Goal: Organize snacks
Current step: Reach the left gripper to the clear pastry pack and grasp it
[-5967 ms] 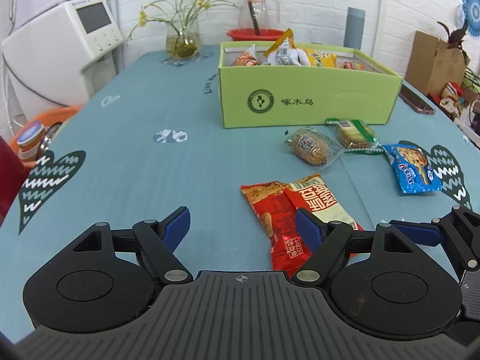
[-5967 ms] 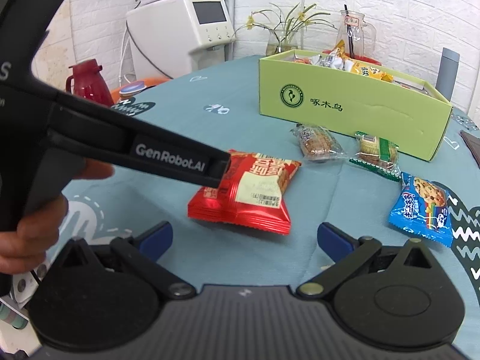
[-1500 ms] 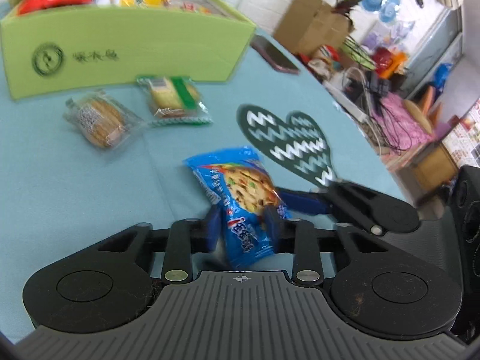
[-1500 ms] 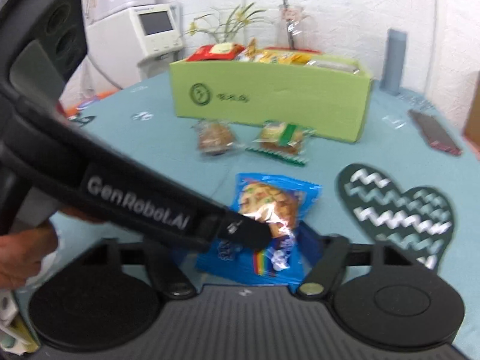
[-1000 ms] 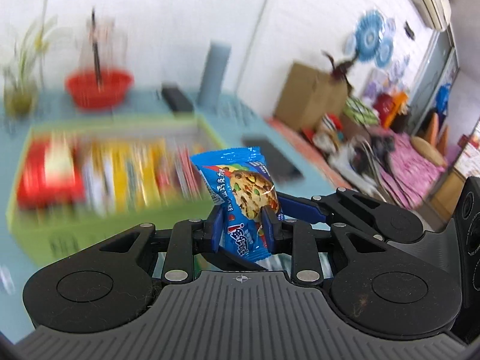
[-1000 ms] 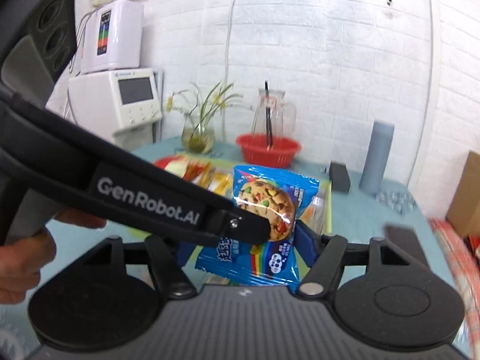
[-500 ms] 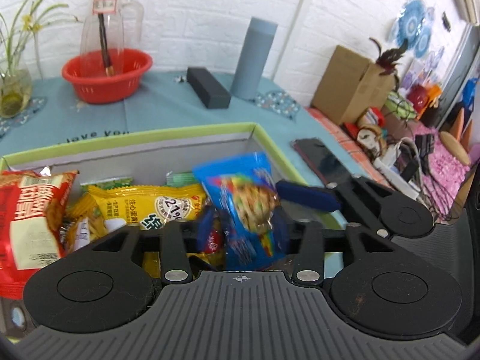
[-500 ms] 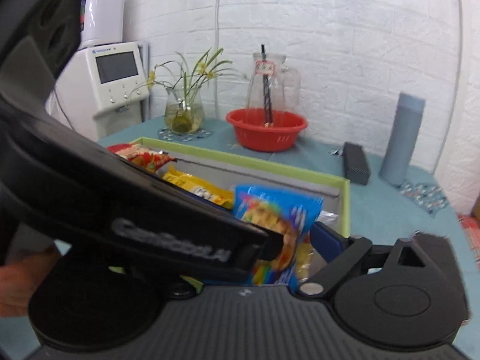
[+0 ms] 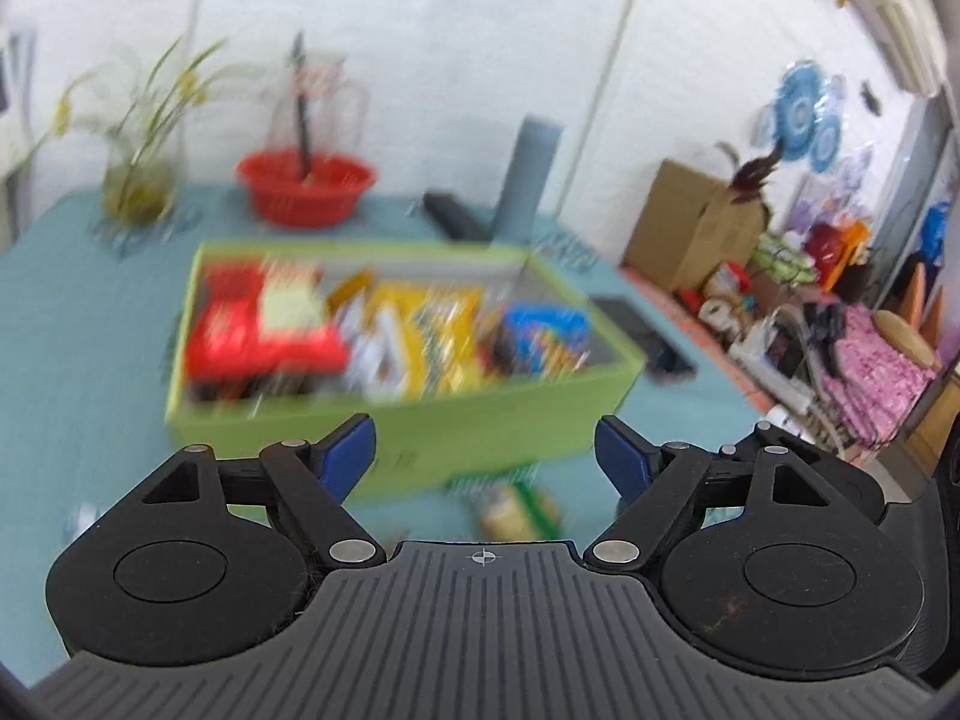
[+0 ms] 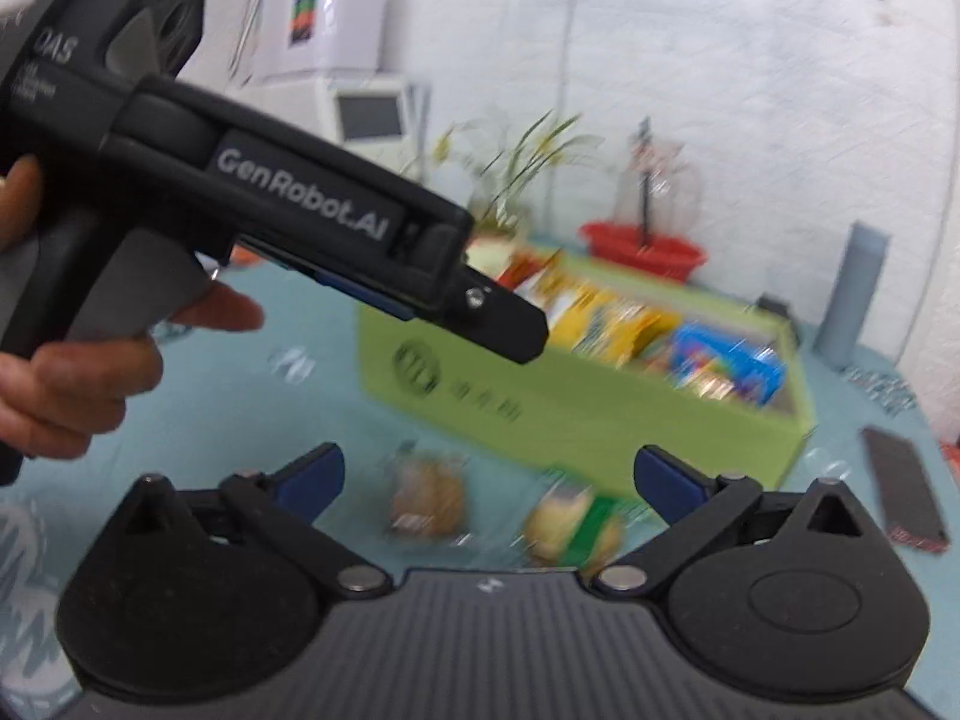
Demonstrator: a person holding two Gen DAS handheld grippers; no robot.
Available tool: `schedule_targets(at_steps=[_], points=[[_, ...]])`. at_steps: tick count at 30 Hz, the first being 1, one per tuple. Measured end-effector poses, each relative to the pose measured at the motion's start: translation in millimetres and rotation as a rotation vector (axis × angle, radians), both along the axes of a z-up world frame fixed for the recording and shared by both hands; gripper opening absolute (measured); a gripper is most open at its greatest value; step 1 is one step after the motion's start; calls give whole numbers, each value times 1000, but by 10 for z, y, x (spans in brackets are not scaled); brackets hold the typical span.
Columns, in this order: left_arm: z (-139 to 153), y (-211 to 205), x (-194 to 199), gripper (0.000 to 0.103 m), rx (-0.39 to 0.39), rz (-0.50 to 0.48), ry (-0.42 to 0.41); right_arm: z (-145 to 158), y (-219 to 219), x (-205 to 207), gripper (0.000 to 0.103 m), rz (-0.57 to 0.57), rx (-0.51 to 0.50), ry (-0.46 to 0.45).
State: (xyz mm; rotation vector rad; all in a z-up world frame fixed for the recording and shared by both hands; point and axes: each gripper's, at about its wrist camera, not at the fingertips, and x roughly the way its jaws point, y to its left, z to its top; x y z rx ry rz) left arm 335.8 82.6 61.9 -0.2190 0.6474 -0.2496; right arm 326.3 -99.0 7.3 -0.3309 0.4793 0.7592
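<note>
The green snack box (image 9: 420,444) sits on the teal table with several packets inside, among them a red packet (image 9: 258,324) at its left end and the blue cookie packet (image 9: 543,333) at its right end. My left gripper (image 9: 485,456) is open and empty, raised in front of the box. My right gripper (image 10: 486,477) is open and empty too. In the right wrist view the box (image 10: 588,414) holds the blue packet (image 10: 729,363), and two wrapped snacks, a brown one (image 10: 427,501) and a green-striped one (image 10: 573,525), lie on the table before it. Both views are blurred.
A red bowl (image 9: 306,186), a flower vase (image 9: 141,180) and a grey cylinder (image 9: 528,180) stand behind the box. A phone (image 10: 912,495) lies to the right. The left gripper's body and the hand holding it (image 10: 78,366) fill the left of the right wrist view.
My left gripper opened and let go of the blue cookie packet, which now lies in the right end of the box. Both grippers have pulled back and up from the box.
</note>
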Motion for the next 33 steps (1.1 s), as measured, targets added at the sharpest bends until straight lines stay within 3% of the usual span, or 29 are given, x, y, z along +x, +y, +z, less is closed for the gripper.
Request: schedule_targets(at_steps=[6, 11, 15, 33], points=[[-563, 257, 39, 60, -82, 55, 206, -363, 453, 101, 102, 88, -110, 78], [-643, 267, 182, 58, -70, 46, 227, -469, 700, 272, 101, 119, -130, 149], [-695, 240, 212, 34, -68, 5, 250, -468, 755, 181, 101, 112, -134, 158], [-709, -184, -757, 34, -75, -94, 248, -451, 439, -1006, 101, 5, -134, 126]])
